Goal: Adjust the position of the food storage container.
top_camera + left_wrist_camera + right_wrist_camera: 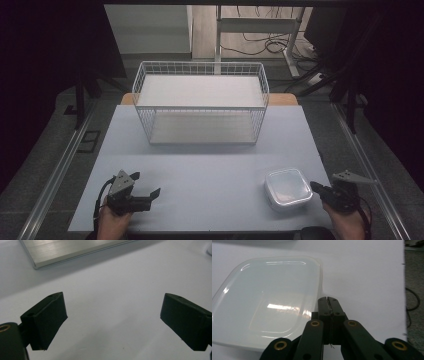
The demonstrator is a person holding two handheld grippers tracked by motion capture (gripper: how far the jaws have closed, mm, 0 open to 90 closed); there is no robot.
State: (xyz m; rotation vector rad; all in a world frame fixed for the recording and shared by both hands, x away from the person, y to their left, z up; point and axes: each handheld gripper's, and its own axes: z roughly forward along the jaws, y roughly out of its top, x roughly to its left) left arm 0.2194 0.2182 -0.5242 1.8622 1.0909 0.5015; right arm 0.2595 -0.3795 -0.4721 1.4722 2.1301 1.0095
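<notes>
A clear, square plastic container (287, 186) with a lid sits on the table near the front right. In the right gripper view the container (269, 300) lies just left of my jaws. My right gripper (315, 186) (328, 300) is shut, its two jaws pressed together with nothing between them, right beside the container's edge. Whether they touch the edge I cannot tell. At the front left my left gripper (145, 184) (113, 296) is held low over bare table. It stands open, and its wide gap holds nothing.
A white wire basket (200, 63) stands at the back middle of the pale table (210, 160). A brushed metal strip (75, 250) lies beyond the left gripper. Metal rails (55, 175) run along the floor at both sides, and cables (260, 45) trail behind.
</notes>
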